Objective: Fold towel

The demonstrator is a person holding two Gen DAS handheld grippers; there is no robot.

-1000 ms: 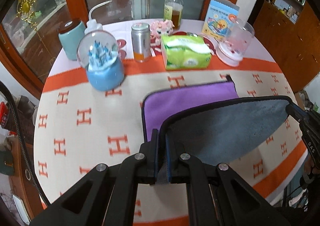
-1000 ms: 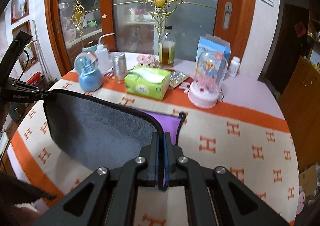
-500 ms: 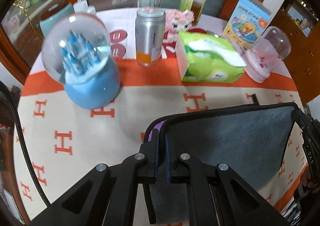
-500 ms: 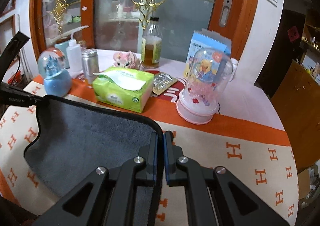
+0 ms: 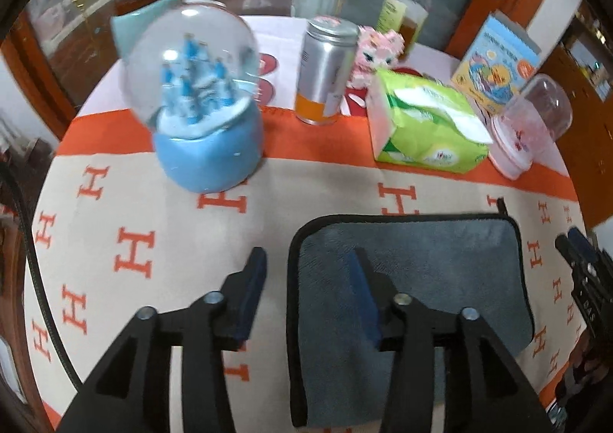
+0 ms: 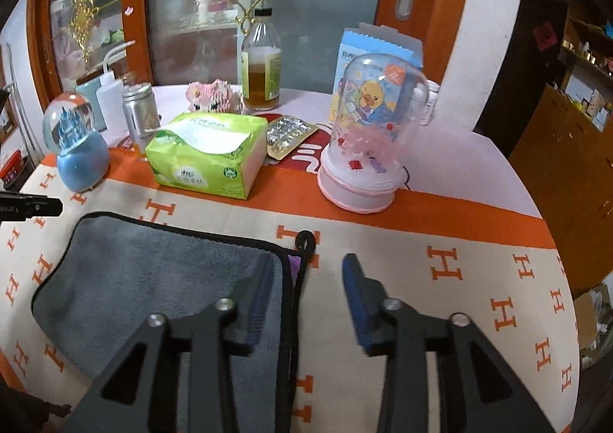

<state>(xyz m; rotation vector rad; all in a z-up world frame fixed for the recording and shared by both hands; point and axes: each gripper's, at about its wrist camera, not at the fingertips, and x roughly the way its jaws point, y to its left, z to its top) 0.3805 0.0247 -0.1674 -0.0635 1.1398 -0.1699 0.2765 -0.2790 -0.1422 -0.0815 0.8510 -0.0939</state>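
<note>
Right, both claws are released atm. My left gripper [image 5: 306, 272] sits lower centre of the left wrist view w/ fingers spread wide, gripping nothing; one finger hangs over the cloth's left edge, the other over bare table. Right gripper [image 6: 308, 280] is likewise spread, lower centre of its view, straddling the cloth's right edge.

Task item: a soft grey microfibre towel with black piped trim [image 5: 413, 280], lying flat on the beige-and-orange H-patterned tablecloth [image 5: 134, 211], lower centre-right of the left view, lower left of the right view. A sliver of purple [image 6: 294, 264] peeks at its far right corner, by a black hanging loop [image 6: 305, 240], so I judge it's folded over once.

Handling guess: light, limp, plush, prob not slippery on cloth. Best pinch is at corners on the piped hem, thru both layers. The blue snow globe [image 5: 203, 103] and green tissue pack [image 5: 425, 126] stand beyond it, upper half of frame.
</note>
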